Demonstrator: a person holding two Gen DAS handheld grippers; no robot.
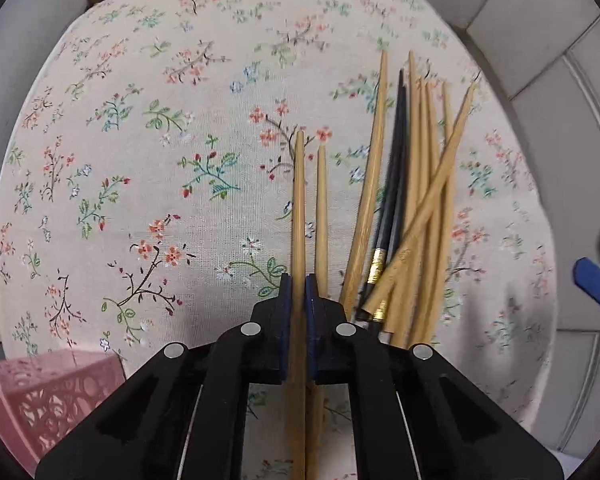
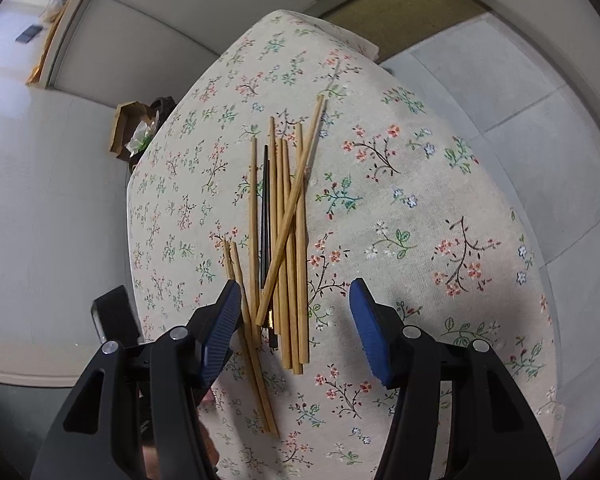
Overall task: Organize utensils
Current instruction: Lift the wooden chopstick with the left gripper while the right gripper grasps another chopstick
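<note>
My left gripper [image 1: 299, 294] is shut on a wooden chopstick [image 1: 299, 208] that points away from me; a second wooden chopstick [image 1: 322, 216] lies just right of it, and I cannot tell if the jaws hold it too. To the right lies a pile of several wooden chopsticks [image 1: 424, 200] with a black pair with gold bands [image 1: 392, 200]. My right gripper [image 2: 294, 328] is open and empty above the near end of the same pile [image 2: 286, 216]. The held pair [image 2: 248, 320] shows by the right gripper's left finger [image 2: 220, 336].
A floral tablecloth [image 1: 140, 160] covers the table [image 2: 420, 220]. A pink lattice basket [image 1: 40, 396] stands at the near left corner. A cardboard box with clutter [image 2: 134, 132] sits on the floor beyond the table's left edge. Grey floor tiles surround the table.
</note>
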